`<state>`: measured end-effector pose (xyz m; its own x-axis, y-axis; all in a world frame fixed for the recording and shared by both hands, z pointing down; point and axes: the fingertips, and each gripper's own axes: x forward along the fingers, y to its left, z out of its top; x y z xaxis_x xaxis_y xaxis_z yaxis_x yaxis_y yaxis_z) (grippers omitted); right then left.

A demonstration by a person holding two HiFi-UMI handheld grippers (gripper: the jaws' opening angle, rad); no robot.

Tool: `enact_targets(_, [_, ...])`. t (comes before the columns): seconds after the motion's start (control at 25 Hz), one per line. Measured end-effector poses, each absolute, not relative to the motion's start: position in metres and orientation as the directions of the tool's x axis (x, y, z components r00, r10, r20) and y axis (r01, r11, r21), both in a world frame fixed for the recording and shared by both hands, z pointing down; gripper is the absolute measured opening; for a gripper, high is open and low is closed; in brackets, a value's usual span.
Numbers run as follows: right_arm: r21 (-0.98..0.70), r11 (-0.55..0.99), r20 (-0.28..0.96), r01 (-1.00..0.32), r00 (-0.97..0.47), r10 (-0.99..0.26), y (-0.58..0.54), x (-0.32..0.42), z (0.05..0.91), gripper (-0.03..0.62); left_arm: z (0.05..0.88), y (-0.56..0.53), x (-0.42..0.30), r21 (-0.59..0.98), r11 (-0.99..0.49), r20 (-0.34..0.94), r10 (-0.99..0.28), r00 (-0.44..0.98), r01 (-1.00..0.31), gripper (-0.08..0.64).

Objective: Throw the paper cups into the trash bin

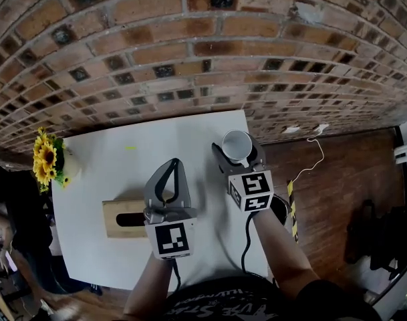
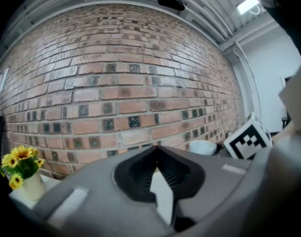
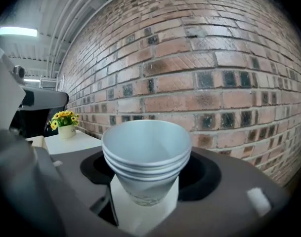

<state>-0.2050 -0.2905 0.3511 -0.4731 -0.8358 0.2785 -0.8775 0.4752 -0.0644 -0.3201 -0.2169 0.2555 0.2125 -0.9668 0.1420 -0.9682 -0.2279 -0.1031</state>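
Observation:
A nested stack of white paper cups [image 1: 236,146] stands upright between the jaws of my right gripper [image 1: 238,155], which is shut on it above the right side of the white table [image 1: 109,172]. In the right gripper view the stack of cups [image 3: 146,157] fills the middle, with the jaws pressed on its lower part. My left gripper [image 1: 171,166] hovers over the table's middle, jaw tips touching and nothing between them. From the left gripper view [image 2: 157,149] the cups [image 2: 203,147] show at the right, beside the right gripper's marker cube [image 2: 249,138]. I cannot clearly make out a trash bin.
A vase of yellow flowers [image 1: 48,160] stands at the table's left edge. A wooden tissue box [image 1: 123,218] lies just left of my left gripper. A brick wall [image 1: 190,52] rises behind the table. A dark round thing [image 1: 281,209] sits on the floor under my right forearm.

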Motion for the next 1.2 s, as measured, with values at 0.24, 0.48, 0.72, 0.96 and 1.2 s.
enact_targets(0.24, [-0.056, 0.544, 0.159, -0.837, -0.546, -0.823, -0.255, -0.205, 0.280, 0.348, 0.224, -0.197, -0.321, -0.117, -0.212, 0.097, -0.975, 0.201, -0.970, 0.005])
enact_targets(0.48, [-0.042, 0.603, 0.061, -0.797, -0.604, -0.795, -0.200, -0.208, 0.220, 0.348, 0.188, -0.160, -0.311, -0.146, -0.197, 0.038, -0.980, 0.193, -0.969, 0.005])
enact_targets(0.72, [-0.012, 0.661, 0.037, -0.750, -0.661, -0.749, -0.126, -0.211, 0.190, 0.348, 0.175, -0.103, -0.303, -0.127, -0.171, 0.030, -0.985, 0.168, -0.977, 0.005])
enact_targets(0.96, [0.046, 0.703, 0.124, -0.710, -0.694, -0.709, -0.056, -0.208, 0.221, 0.348, 0.208, -0.056, -0.274, -0.115, -0.235, 0.101, -0.969, 0.224, -0.965, 0.005])
enact_targets(1.2, [0.013, 0.695, 0.146, -0.719, -0.686, -0.713, -0.030, -0.194, 0.228, 0.348, 0.229, -0.027, -0.260, -0.107, -0.273, 0.150, -0.955, 0.256, -0.956, 0.005])
